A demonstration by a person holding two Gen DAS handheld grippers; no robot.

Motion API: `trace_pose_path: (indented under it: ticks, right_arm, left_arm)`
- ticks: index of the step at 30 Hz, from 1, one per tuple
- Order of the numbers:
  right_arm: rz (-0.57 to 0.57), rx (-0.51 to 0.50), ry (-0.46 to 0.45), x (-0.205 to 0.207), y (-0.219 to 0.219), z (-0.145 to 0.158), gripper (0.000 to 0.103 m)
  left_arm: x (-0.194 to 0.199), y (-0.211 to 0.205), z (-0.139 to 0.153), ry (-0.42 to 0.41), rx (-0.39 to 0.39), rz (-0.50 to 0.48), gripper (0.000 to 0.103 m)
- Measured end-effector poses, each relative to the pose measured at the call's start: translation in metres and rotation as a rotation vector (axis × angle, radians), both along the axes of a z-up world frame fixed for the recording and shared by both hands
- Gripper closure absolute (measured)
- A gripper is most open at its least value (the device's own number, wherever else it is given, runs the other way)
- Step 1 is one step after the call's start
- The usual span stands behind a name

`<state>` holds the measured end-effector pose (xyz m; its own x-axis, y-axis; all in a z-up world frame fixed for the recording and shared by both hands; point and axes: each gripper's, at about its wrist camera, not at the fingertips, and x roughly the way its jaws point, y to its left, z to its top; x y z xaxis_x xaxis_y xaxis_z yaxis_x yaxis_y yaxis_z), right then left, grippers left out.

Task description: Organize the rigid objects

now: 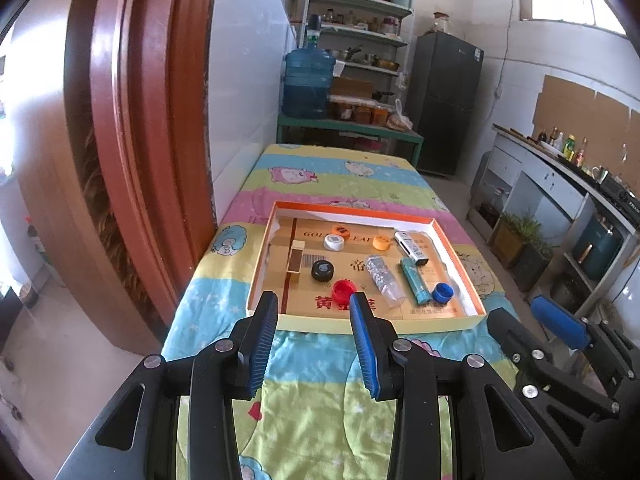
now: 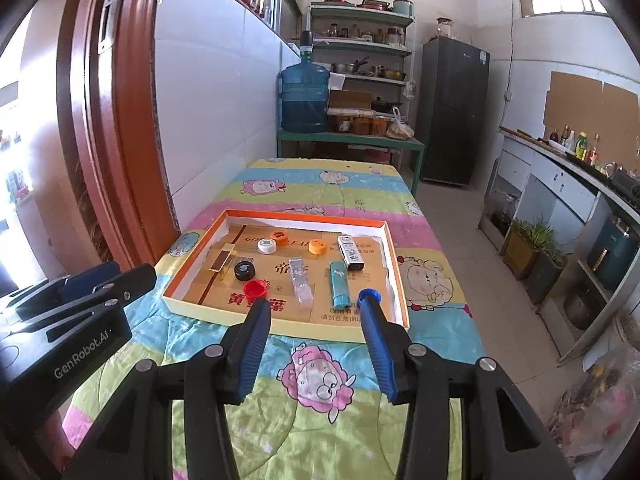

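A shallow orange-rimmed box tray [image 1: 352,210] [image 2: 304,216] lies on the quilted table. In it lie a red cap [image 1: 344,289] [image 2: 255,289], a black cap [image 1: 322,270] [image 2: 244,270], a white cap [image 1: 333,241] [image 2: 267,245], two orange caps [image 1: 381,242] [image 2: 317,246], a blue cap [image 1: 443,292] [image 2: 369,294], a teal lighter [image 1: 414,282] [image 2: 338,284], a clear lighter [image 1: 384,280] [image 2: 301,282], a white lighter [image 1: 412,248] [image 2: 351,253] and a small brown box [image 1: 295,258] [image 2: 221,260]. My left gripper [image 1: 314,302] is open and empty before the tray's near edge. My right gripper [image 2: 314,306] is open and empty there too.
The table carries a cartoon-print quilt [image 1: 320,384] [image 2: 320,380]. A red-brown door frame [image 1: 132,120] stands at the left. A blue water jug [image 1: 308,80] on a green bench, shelves and a dark fridge [image 1: 448,100] stand behind. A counter [image 2: 560,168] runs along the right.
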<state>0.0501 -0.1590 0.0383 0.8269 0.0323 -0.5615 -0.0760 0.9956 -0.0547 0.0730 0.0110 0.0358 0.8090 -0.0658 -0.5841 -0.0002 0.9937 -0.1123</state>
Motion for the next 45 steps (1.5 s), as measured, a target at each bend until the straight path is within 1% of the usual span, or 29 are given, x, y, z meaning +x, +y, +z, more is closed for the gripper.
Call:
trace_pose_path:
  ticks: [5, 8, 13, 17, 21, 24, 28, 33, 45]
  right_arm:
    - [-0.013, 0.011, -0.020, -0.011, 0.000, 0.003, 0.056]
    - [-0.028, 0.021, -0.028, -0.016, -0.004, 0.006, 0.056]
    - [-0.046, 0.030, -0.046, -0.022, -0.007, 0.011, 0.056]
    - [-0.065, 0.038, -0.067, -0.029, -0.009, 0.012, 0.056]
    - [-0.081, 0.024, -0.083, -0.034, -0.007, 0.013, 0.056]
    - [-0.075, 0.027, -0.089, -0.039, -0.008, 0.012, 0.056]
    - [-0.072, 0.038, -0.085, -0.040, -0.009, 0.011, 0.056]
    - [-0.073, 0.045, -0.081, -0.039, -0.011, 0.011, 0.056]
    - [-0.072, 0.043, -0.069, -0.034, -0.010, 0.007, 0.056]
  left_arm:
    - [-0.021, -0.009, 0.007, -0.041, 0.066, 0.003, 0.064]
    - [-0.029, -0.010, 0.008, -0.047, 0.060, -0.005, 0.064]
    - [-0.038, -0.013, 0.008, -0.056, 0.076, -0.014, 0.064]
    - [-0.045, -0.017, 0.010, -0.069, 0.096, -0.017, 0.064]
    - [-0.050, -0.020, 0.012, -0.084, 0.120, -0.014, 0.064]
    - [-0.058, -0.023, 0.015, -0.121, 0.149, 0.002, 0.064]
    - [-0.062, -0.024, 0.018, -0.137, 0.140, -0.007, 0.064]
    - [-0.060, -0.023, 0.018, -0.126, 0.126, -0.012, 0.064]
    - [-0.053, -0.024, 0.012, -0.101, 0.124, -0.005, 0.064]
